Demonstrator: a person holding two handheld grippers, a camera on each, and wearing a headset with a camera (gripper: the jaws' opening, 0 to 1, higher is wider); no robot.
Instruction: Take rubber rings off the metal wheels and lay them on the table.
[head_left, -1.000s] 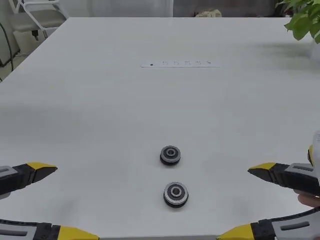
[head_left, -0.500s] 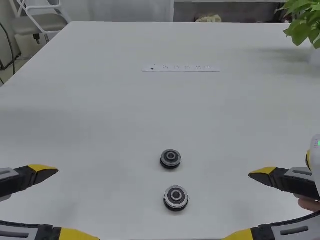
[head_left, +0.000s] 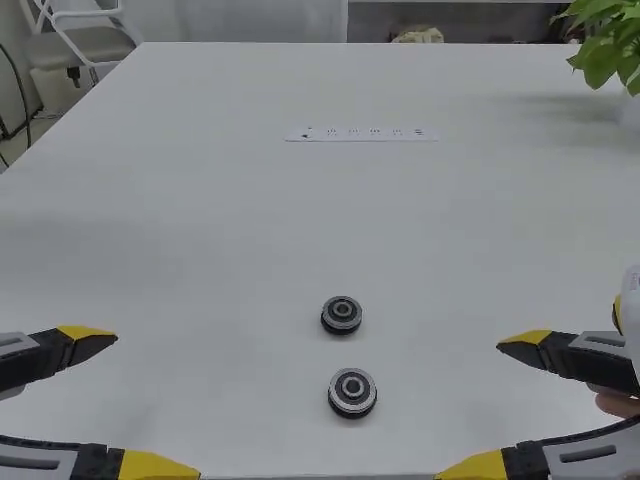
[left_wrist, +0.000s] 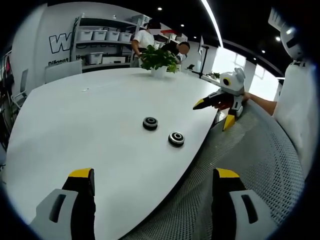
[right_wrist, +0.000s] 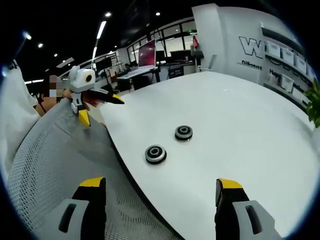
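Two metal wheels with black rubber rings lie flat on the white table. The far wheel (head_left: 342, 315) (left_wrist: 150, 123) (right_wrist: 183, 132) sits a short way behind the near wheel (head_left: 352, 392) (left_wrist: 176, 139) (right_wrist: 155, 154), which is close to the front edge. My left gripper (head_left: 85, 400) (left_wrist: 152, 177) is open at the table's front left, well apart from both wheels. My right gripper (head_left: 515, 402) (right_wrist: 161, 187) is open at the front right, also clear of them. Nothing is between either pair of jaws.
A white power strip (head_left: 361, 134) lies flat in the table's middle. A green plant (head_left: 604, 42) (left_wrist: 159, 59) stands at the far right. A white chair (head_left: 75, 25) is beyond the far left corner. People stand by shelves (left_wrist: 100, 36) in the background.
The head camera tipped slightly, so the scene slid down a little in the view. The wheels and both open grippers kept their places.
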